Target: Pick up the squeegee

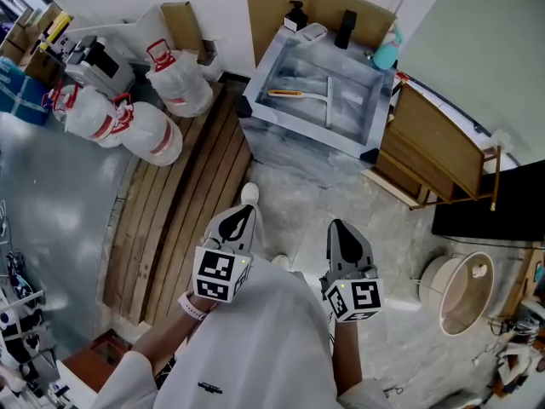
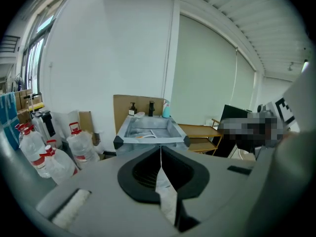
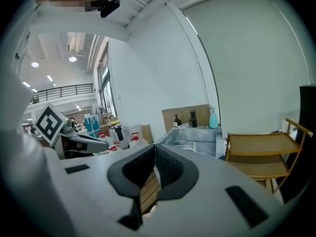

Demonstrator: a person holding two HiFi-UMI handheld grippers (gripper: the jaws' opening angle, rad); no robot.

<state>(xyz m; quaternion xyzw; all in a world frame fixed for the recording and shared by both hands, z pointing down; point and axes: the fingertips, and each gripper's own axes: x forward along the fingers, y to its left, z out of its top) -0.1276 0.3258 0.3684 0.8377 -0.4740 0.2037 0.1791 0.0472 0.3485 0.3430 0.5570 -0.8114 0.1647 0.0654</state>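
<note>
The squeegee [image 1: 300, 95], with an orange handle and a white blade, lies inside the grey marbled sink basin [image 1: 255, 113] at the top centre of the head view. In the left gripper view the squeegee [image 2: 146, 135] shows small in the same basin [image 2: 150, 141], well ahead. My left gripper [image 1: 242, 217] and right gripper [image 1: 341, 230] hang side by side over the stone floor, both well short of the sink and pointing toward it. The left gripper [image 2: 160, 148] is shut on nothing. The right gripper [image 3: 154, 147] also has its jaws together and holds nothing.
Several large water jugs [image 1: 157, 135] stand left of the sink beside a strip of wooden planks [image 1: 183, 220]. A wooden shelf cart [image 1: 434, 147] stands right of the sink. A soap dispenser [image 1: 295, 15], black faucet [image 1: 347, 28] and teal bottle [image 1: 386, 54] line the sink's back. A round tub [image 1: 464, 292] sits at right.
</note>
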